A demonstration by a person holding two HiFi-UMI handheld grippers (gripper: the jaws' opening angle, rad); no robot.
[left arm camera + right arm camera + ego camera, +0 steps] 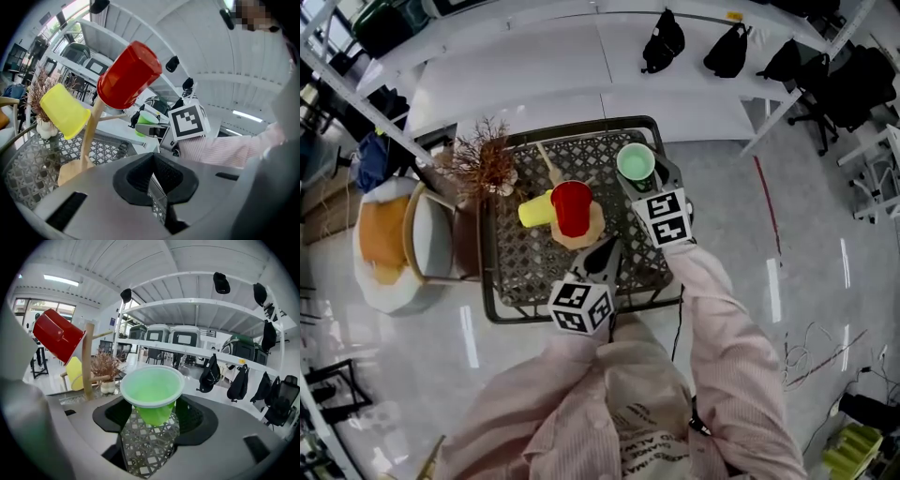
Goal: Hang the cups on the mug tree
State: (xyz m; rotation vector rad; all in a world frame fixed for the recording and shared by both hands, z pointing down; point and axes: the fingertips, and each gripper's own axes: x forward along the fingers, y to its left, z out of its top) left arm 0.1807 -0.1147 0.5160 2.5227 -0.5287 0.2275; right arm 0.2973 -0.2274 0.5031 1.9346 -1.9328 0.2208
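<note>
The right gripper [151, 417] has its jaws closed on the lower, narrower part of a pale green plastic cup [152, 392]. It holds the cup upright, mouth up, above the far right corner of a dark wire-lattice table [525, 272], to the right of the wooden mug tree [87, 362] and clear of it. Gripping low on the taper leaves the rim and mouth free, which probably suits tipping the cup over a peg. The tree stands near the middle of the table and already carries a red plastic cup [572, 206] high on one peg and a yellow plastic cup [534, 211] lower on the left, both slanting with their mouths over the pegs. A bare peg [101, 335] juts from the trunk towards the green cup and looks like the likely target. If so, the cup would have to be tilted so its mouth faces that peg. The left gripper [152, 180] hangs low at the table's near edge with its jaws drawn almost together and nothing between them. It seems to be kept back, out of the path to the tree. A dried plant [483, 159] stands at the table's far left corner, away from the work.
</note>
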